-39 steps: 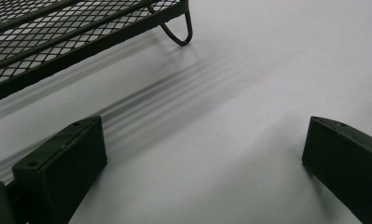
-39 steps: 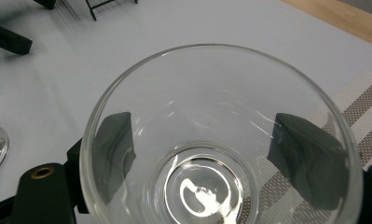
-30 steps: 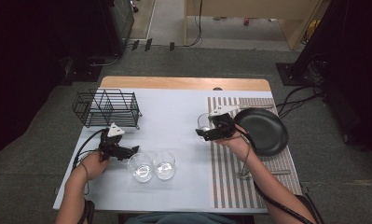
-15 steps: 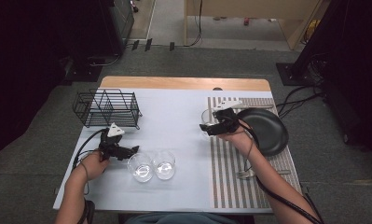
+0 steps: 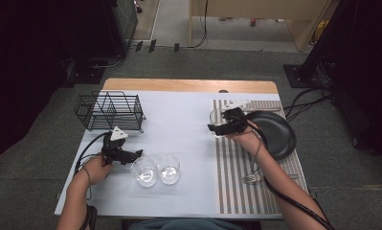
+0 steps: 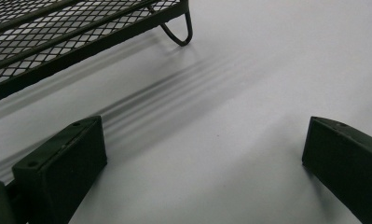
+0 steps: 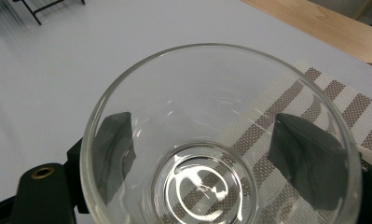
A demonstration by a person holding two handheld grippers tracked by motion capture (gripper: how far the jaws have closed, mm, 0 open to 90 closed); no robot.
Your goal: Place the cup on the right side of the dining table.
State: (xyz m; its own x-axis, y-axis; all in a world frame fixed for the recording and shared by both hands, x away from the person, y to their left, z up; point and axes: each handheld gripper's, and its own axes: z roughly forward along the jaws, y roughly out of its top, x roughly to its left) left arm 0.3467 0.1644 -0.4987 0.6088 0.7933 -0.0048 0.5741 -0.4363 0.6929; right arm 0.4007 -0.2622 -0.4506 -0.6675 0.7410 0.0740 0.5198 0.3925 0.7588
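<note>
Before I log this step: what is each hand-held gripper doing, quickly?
Left hand-held gripper: open, holding nothing.
Right hand-held gripper: shut on the glass, jaws either side of it.

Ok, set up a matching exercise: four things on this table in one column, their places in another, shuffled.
Things:
1. wire rack
2. black plate
3. fork
4. held glass

Places:
A. between the right gripper's fingers
B. near end of the striped mat
C. far left of the table
D. right edge, on the mat

Pairs: 1-C, 2-D, 3-B, 4-A
</note>
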